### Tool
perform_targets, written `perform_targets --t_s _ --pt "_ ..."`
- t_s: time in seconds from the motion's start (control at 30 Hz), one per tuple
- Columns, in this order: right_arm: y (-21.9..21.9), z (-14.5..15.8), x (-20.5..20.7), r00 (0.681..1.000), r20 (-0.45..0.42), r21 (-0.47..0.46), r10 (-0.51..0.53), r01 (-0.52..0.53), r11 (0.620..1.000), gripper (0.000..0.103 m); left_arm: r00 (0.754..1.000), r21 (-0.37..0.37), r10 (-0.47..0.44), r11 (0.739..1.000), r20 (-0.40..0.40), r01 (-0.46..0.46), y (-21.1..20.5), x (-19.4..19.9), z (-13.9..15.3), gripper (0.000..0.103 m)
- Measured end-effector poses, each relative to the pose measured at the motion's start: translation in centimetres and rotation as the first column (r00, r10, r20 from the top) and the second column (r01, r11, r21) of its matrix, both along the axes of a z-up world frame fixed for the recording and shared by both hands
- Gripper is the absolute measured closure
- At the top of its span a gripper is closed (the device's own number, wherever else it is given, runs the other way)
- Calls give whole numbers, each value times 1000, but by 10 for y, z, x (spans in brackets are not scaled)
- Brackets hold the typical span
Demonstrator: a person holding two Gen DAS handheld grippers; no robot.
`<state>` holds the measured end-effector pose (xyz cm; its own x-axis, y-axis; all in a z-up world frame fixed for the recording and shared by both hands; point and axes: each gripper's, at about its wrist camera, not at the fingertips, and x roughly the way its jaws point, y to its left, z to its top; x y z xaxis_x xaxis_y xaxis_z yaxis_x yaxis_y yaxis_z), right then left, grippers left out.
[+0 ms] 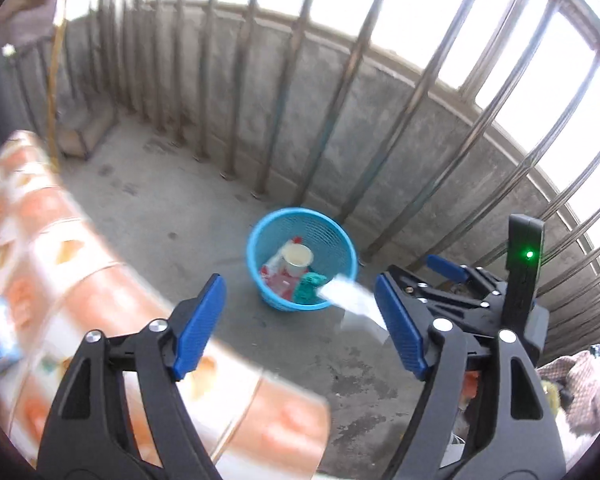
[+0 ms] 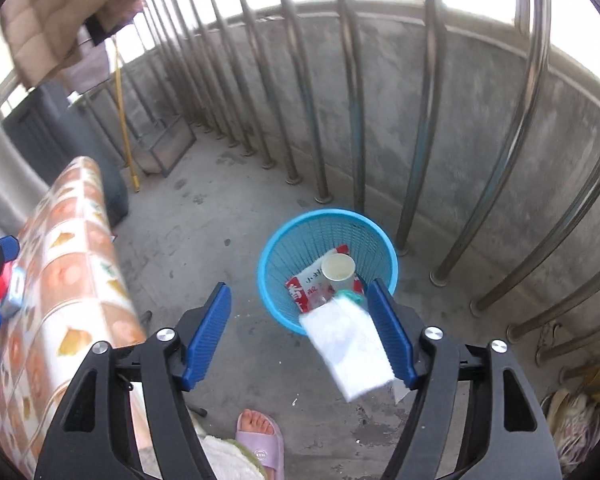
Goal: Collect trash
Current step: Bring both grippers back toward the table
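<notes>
Right gripper [image 2: 300, 336] has its blue pads spread wide, a white crumpled paper sheet [image 2: 350, 354] up against the right pad. Below sits a blue mesh plastic basket [image 2: 276, 280] with a white paper cup [image 2: 338, 268] and red wrapper [image 2: 304, 288] inside.

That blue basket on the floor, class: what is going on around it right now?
A person with a gripper in each hand is collecting trash. The right gripper is open, and a white paper lies against its right finger above the blue basket; whether it is falling cannot be told. The basket already holds a paper cup and a red wrapper. The left gripper is open and empty, beside a patterned table.
</notes>
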<state>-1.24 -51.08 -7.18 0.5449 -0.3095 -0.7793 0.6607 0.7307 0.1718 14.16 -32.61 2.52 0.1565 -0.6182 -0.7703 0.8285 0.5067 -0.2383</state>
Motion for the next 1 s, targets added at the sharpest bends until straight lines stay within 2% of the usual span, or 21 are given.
perform_targets --t_s 0.13,0.2,0.37,0.47,0.53,0.63,0.7,0.77,0.83,0.93,1.0 --pt "47 32 -8 998 33 -63 58 -56 996 18 992 -58 112 992 60 -109 80 -9 27 20" --pt "70 45 -6 994 47 -80 99 -95 992 13 981 -73 170 984 89 -164 120 -13 32 20" --pt "124 62 11 973 58 -106 222 -215 971 9 923 -90 359 933 141 -349 218 -18 31 19" --pt "155 69 28 947 56 -110 315 -308 945 9 866 -106 480 877 137 -469 280 -18 22 19" --pt "171 76 36 926 66 -116 371 -362 925 9 822 -116 557 830 121 -546 317 -16 13 19" --pt "186 85 50 918 75 -125 389 -379 917 9 765 -124 637 770 92 -626 361 -13 7 19" --pt "182 96 53 921 119 -105 370 -359 927 9 738 -148 671 739 71 -657 386 -13 7 19" --pt "166 104 46 929 188 -52 318 -314 948 9 737 -184 673 733 62 -655 397 -16 7 19" --pt "146 106 34 941 241 -4 236 -242 970 9 754 -228 654 745 65 -627 400 -21 9 19" --pt "111 95 5 967 247 4 55 -58 998 9 805 -251 591 788 51 -562 382 -26 7 19" --pt "83 70 -19 974 209 38 -81 74 997 9 838 -240 543 821 46 -518 363 -27 3 19"
